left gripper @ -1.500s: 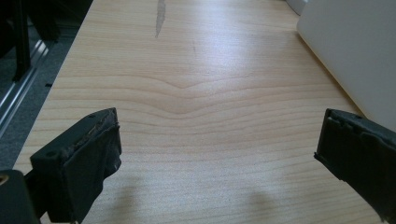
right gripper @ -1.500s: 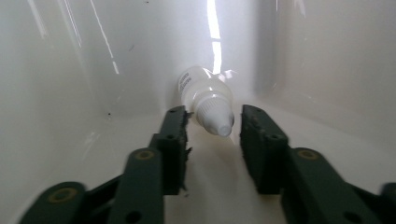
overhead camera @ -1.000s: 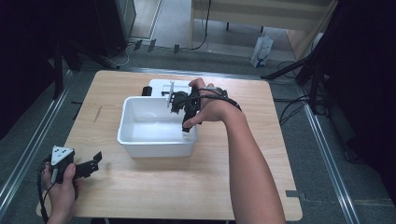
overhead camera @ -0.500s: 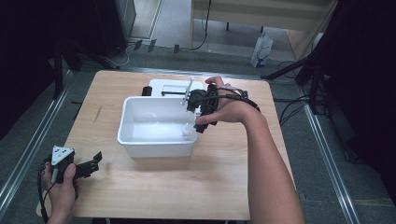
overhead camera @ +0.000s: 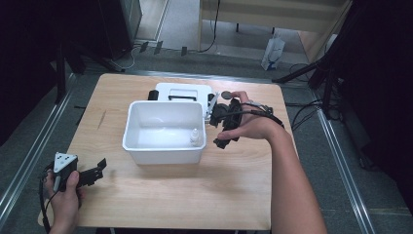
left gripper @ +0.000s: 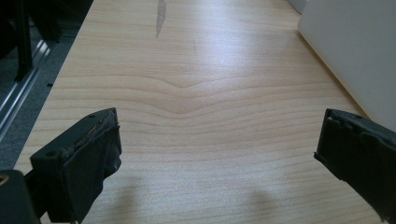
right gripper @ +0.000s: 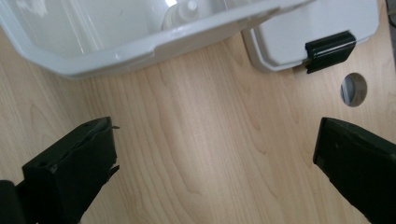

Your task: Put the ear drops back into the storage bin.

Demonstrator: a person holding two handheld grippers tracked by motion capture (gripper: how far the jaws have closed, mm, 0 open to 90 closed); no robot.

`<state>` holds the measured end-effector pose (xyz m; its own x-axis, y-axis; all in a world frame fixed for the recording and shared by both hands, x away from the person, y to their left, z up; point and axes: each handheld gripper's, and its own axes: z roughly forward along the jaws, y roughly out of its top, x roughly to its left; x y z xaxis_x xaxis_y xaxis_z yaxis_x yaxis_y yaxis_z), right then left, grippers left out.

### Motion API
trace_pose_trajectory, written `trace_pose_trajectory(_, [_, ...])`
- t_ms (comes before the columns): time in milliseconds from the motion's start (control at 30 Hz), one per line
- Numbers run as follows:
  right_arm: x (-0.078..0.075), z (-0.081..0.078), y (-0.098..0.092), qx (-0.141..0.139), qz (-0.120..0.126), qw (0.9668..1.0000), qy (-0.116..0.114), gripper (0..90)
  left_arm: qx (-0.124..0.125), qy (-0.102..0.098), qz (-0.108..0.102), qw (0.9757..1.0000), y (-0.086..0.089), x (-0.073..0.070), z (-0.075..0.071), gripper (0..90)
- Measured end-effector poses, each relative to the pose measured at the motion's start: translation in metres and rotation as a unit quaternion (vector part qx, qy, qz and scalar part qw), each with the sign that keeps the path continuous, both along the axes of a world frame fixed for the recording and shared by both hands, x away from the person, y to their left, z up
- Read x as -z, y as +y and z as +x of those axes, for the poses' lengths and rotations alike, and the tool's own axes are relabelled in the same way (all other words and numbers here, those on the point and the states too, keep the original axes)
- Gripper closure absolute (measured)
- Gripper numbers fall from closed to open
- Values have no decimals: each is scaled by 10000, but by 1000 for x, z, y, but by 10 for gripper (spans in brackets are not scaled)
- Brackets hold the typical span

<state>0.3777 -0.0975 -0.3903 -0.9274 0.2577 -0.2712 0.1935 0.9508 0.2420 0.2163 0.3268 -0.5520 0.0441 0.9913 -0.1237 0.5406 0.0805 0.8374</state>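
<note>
Bright tabletop glare, dark surroundings, soft focus.

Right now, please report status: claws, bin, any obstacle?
Both claws open, empty: left claw near table corner, right claw beside white bin. Small bottle inside bin. Lid behind bin. No obstacle.

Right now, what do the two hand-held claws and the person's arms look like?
Both claws are black with two blocky, padded jaws. The left claw carries a grey three-cornered plate with dark dots on top, and a dark cable trails from it. The right claw has black cables looping over the hand. Both forearms are bare, no sleeves in sight.
</note>
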Motion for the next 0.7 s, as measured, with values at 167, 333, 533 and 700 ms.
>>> trace_pose_trajectory(167, [10, -5, -16, 122, 142, 9998, 43, 0, 0, -3, 8, 10000, 0, 0, 0, 7])
trace_pose_trajectory(333, [19, -10, -27, 228, 194, 9995, 46, 0, 0, 2, 23, 10000, 0, 0, 0, 7])
trace_pose_trajectory(533, [34, -18, -45, 367, 352, 9987, 89, 0, 0, 3, 28, 10000, 0, 0, 0, 7])
trace_pose_trajectory(700, [47, -24, -61, 525, 469, 9975, 116, 0, 0, 3, 32, 10000, -1, 0, 0, 7])
